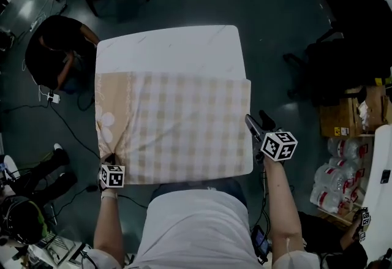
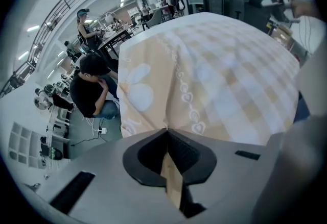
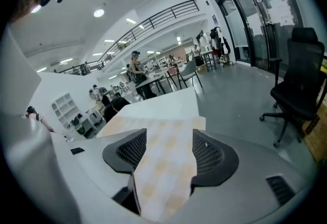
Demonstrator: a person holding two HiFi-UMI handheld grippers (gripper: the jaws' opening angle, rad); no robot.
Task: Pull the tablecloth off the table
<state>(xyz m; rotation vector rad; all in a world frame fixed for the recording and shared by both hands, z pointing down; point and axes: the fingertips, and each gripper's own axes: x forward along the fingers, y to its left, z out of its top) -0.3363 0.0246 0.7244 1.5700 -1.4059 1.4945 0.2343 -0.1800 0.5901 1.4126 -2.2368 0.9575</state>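
Note:
A beige checked tablecloth (image 1: 177,127) covers the near part of a white table (image 1: 168,50); the table's far strip is bare. My left gripper (image 1: 110,160) is at the cloth's near left corner, shut on a pinched fold of it. In the left gripper view the cloth (image 2: 219,75) runs out from between the closed jaws of the left gripper (image 2: 166,133). My right gripper (image 1: 257,119) is at the cloth's right edge, near the front. Its jaws stand wide apart in the right gripper view, and the right gripper (image 3: 168,141) has a strip of cloth (image 3: 166,167) lying between them, not pressed.
A person in black (image 1: 55,53) sits by the table's far left corner. A black office chair (image 1: 343,71) stands to the right, with cardboard boxes (image 1: 343,117) and bottled water (image 1: 337,176) nearer. Cables (image 1: 73,133) lie on the floor at left.

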